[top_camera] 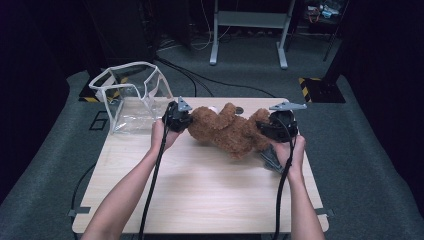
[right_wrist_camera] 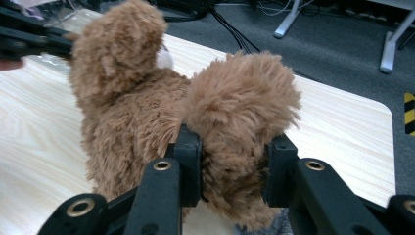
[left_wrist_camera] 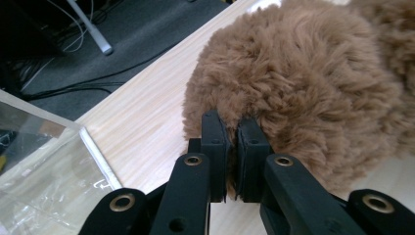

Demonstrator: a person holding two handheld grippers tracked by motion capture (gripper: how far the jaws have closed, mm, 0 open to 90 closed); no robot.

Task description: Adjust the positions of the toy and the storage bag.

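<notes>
From the high view, the brown teddy bear [top_camera: 227, 131] lies on its side across the far half of the worktop [top_camera: 200, 190], stretched between my two grippers. My left gripper [top_camera: 176, 117] meets the bear's left end, my right gripper [top_camera: 276, 127] its right end. A clear plastic bag [top_camera: 131, 97] stands open at the far left corner of the worktop, just beside my left gripper.

In the left gripper view, my left gripper [left_wrist_camera: 234, 147] has its jaws nearly together, only a thin slit between them, pinched on a tuft of fur at the edge of a rounded part of the teddy bear [left_wrist_camera: 303, 83]. The bear bulges up and to the right of the jaws. The clear plastic bag [left_wrist_camera: 44, 161] lies at the lower left, on the worktop [left_wrist_camera: 142, 122].

In the right gripper view, my right gripper [right_wrist_camera: 234, 161] has its jaws well apart, clamped on either side of a thick furry limb of the teddy bear [right_wrist_camera: 127, 98], which fills the gap between them. The rest of the bear stretches away to the upper left, over the worktop [right_wrist_camera: 342, 127].
</notes>
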